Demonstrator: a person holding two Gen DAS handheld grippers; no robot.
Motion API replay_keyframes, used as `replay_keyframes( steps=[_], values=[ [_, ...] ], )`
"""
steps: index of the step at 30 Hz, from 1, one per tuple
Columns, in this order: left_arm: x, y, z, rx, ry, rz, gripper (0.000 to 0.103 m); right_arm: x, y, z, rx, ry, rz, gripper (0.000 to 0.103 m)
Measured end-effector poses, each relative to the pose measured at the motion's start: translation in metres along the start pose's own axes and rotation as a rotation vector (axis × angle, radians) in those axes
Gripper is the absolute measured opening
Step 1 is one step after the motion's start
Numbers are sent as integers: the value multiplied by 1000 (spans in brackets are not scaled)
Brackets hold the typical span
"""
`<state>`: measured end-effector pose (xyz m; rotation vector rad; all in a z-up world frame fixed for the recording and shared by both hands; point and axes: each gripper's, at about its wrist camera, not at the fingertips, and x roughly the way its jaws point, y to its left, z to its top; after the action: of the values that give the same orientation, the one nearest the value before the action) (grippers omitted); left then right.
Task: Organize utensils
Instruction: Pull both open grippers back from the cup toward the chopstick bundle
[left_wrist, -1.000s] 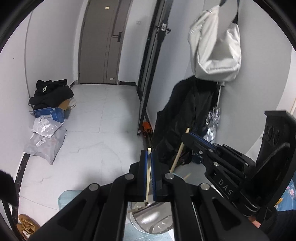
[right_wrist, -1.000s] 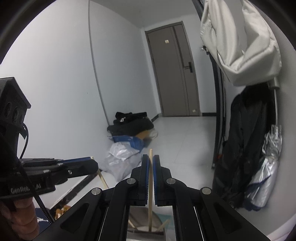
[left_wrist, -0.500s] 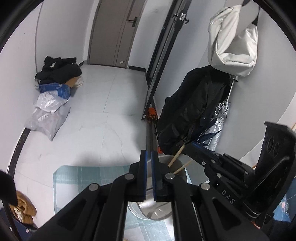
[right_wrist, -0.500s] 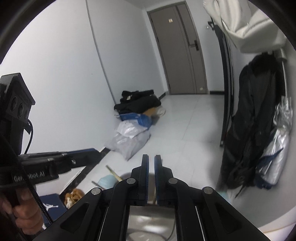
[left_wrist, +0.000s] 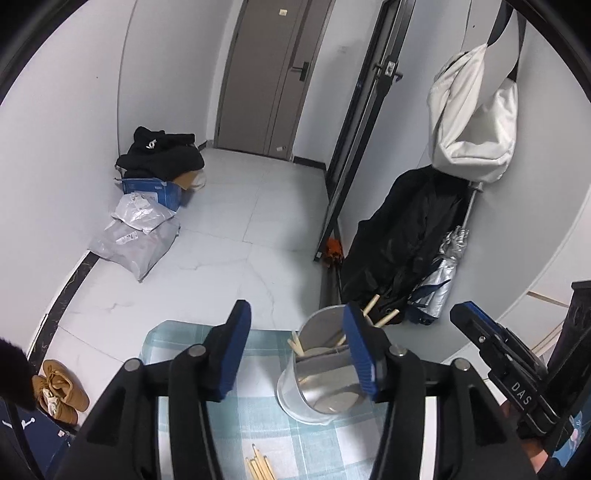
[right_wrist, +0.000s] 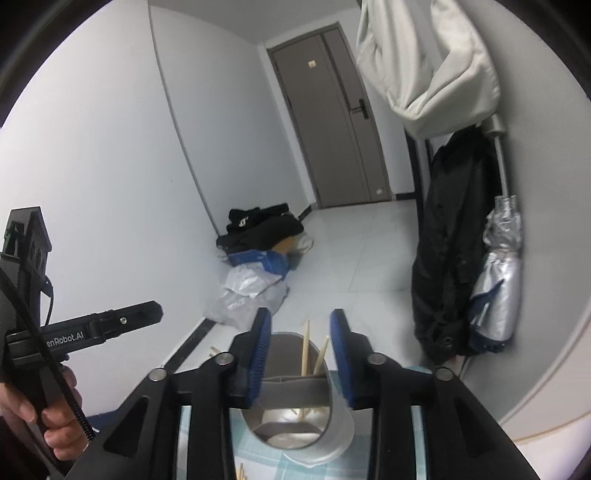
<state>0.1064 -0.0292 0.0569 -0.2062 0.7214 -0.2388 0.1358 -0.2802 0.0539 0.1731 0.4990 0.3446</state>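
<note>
Wooden chopsticks (left_wrist: 373, 303) are seen standing in the round metal holder (left_wrist: 314, 369); loose ones (left_wrist: 260, 466) are clear in the left view only. Both the left gripper (left_wrist: 297, 350) and the right gripper (right_wrist: 300, 354) are opening, nothing pinched.

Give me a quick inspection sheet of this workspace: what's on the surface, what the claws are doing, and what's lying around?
Surface: checked blue-green cloth, flat.
Job's things: metal utensil holder upright on the cloth, with chopsticks standing inside; loose chopsticks lie on the cloth in front of it.
Clutter: nothing seen on the cloth.
Claws: left claw opening, nothing between its pads; right claw opening, empty, above the holder.
Cables: black cable runs down the left claw's handle beside the hand.
Surroundings: parcels, black clothes, brown shoes on the floor; dark coat, silver umbrella, white bag by the wall; closed door.
</note>
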Motion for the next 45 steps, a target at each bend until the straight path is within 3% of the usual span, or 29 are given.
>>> replay_keyframes(
  steps=[2,8,11,16,22,34,45],
  values=[
    [-11,-3,-4,-1,-25,8,64,-14,3,-3,-2,-18,0,39],
    [-34,-12,-19,20,-72,35,67,-49,15,-16,4,-58,9,51],
    [-45,-11,-27,13,-94,45,79,-63,25,-24,-17,-76,15,53],
    [-59,-7,-38,-18,-112,72,81,-94,43,-39,-64,-158,-7,53],
    [-77,-7,-55,-11,-183,123,95,-108,53,-57,-59,-169,2,62],
    [-80,10,-88,2,-213,154,96,-99,56,-107,-73,-96,-48,72],
    [-53,20,-113,14,-172,180,96,-81,54,-134,-72,-26,-51,78]
  ],
)
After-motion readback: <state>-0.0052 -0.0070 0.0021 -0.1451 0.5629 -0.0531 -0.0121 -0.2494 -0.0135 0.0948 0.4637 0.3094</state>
